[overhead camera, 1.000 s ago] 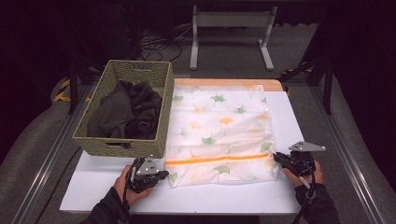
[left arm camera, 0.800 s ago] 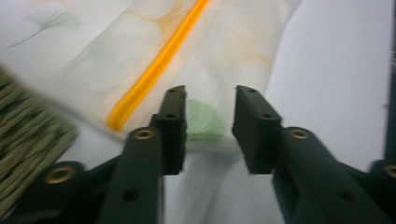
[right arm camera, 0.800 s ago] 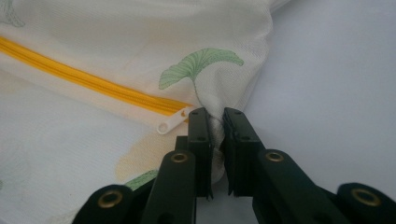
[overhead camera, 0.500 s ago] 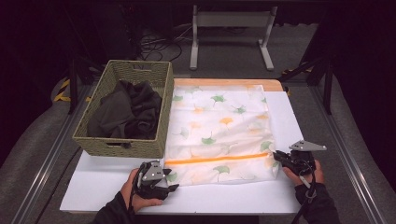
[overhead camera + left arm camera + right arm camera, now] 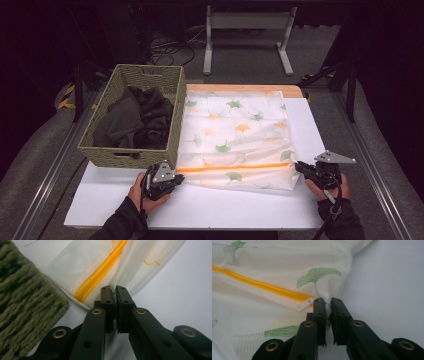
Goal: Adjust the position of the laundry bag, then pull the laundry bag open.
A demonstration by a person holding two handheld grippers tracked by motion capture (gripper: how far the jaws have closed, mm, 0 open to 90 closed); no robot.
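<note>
You have a fine, matt mesh-cloth laundry bag (image 5: pixel 235 135) in front of you, printed with leaves, its zipper (image 5: pixel 227 168) a smoother, faintly shiny orange tape. Beside it your basket (image 5: pixel 131 155) is coarse woven fibre, rough and dull, holding soft dark cloth (image 5: pixel 132 120), probably knit. The white board (image 5: pixel 210 205) underneath looks smooth and matt. Your grippers' black jaws appear satin plastic with brass-coloured rivets.
</note>
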